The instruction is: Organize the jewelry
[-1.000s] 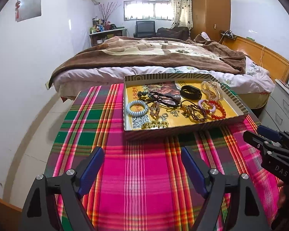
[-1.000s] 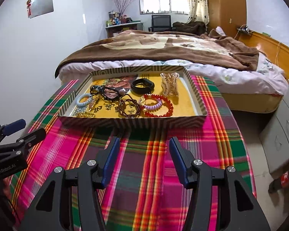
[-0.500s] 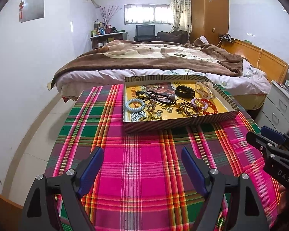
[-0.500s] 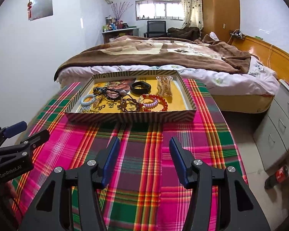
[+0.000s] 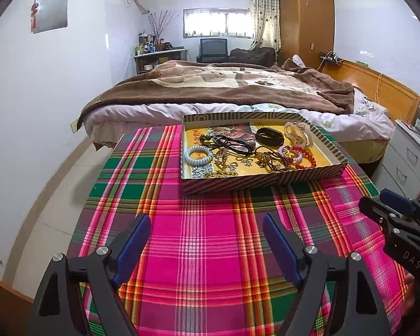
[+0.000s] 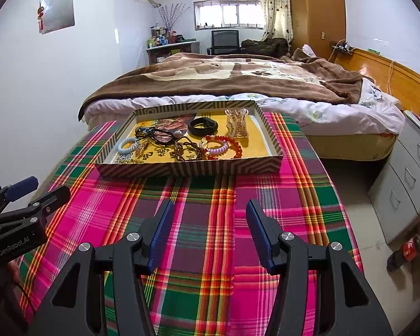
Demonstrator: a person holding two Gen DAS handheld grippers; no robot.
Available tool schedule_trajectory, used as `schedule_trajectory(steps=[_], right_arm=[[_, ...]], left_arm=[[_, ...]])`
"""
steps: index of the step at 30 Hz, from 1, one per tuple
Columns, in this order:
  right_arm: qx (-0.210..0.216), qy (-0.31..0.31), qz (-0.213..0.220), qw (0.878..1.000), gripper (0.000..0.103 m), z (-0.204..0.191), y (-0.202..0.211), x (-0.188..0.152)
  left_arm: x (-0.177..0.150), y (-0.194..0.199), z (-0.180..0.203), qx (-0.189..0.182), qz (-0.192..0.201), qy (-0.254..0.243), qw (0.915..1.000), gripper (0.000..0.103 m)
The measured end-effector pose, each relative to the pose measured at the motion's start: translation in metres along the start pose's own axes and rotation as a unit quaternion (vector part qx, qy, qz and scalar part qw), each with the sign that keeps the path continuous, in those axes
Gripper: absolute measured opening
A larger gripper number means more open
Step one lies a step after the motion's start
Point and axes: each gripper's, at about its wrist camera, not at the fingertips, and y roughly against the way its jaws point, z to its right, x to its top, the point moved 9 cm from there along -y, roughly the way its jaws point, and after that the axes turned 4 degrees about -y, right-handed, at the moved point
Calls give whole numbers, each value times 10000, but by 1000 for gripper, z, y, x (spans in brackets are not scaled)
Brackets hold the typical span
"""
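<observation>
A striped cardboard tray [image 5: 266, 180] with a yellow floor sits at the far end of the plaid-covered table; it also shows in the right wrist view [image 6: 187, 168]. In it lie a pale blue coil bracelet [image 5: 198, 155], a black bangle [image 5: 269, 135], a red bead bracelet [image 5: 305, 156], a lilac coil band [image 6: 217, 149], brown beads [image 6: 186, 151], black cords [image 5: 229, 142] and a clear hair claw [image 6: 237, 123]. My left gripper [image 5: 207, 240] is open and empty, well short of the tray. My right gripper [image 6: 210, 226] is open and empty, also short of it.
The plaid cloth [image 5: 210, 238] covers the table. A bed [image 5: 232, 89] with a brown blanket stands right behind it. Grey drawers [image 6: 406, 173] stand at the right, with a cola bottle [image 6: 411, 249] on the floor. A white wall runs along the left.
Both grippers have pulled back and risen away from the tray, which now looks smaller and farther. Both stay open and empty. The jewelry has not moved.
</observation>
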Motion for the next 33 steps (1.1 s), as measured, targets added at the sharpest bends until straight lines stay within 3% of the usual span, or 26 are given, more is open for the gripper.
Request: schedule_trajectory(steps=[19, 24, 33], right_arm=[[-4, -21, 8, 10000, 54, 1, 1, 1], [-27, -32, -15, 10000, 54, 2, 0, 0], [-19, -33, -28, 10000, 54, 2, 0, -1]], left_arm=[[-4, -3, 0, 137, -176, 17, 9997, 82], [-3, -1, 2, -122, -99, 135, 9998, 82], [-4, -1, 0, 49, -76, 77, 9999, 82]])
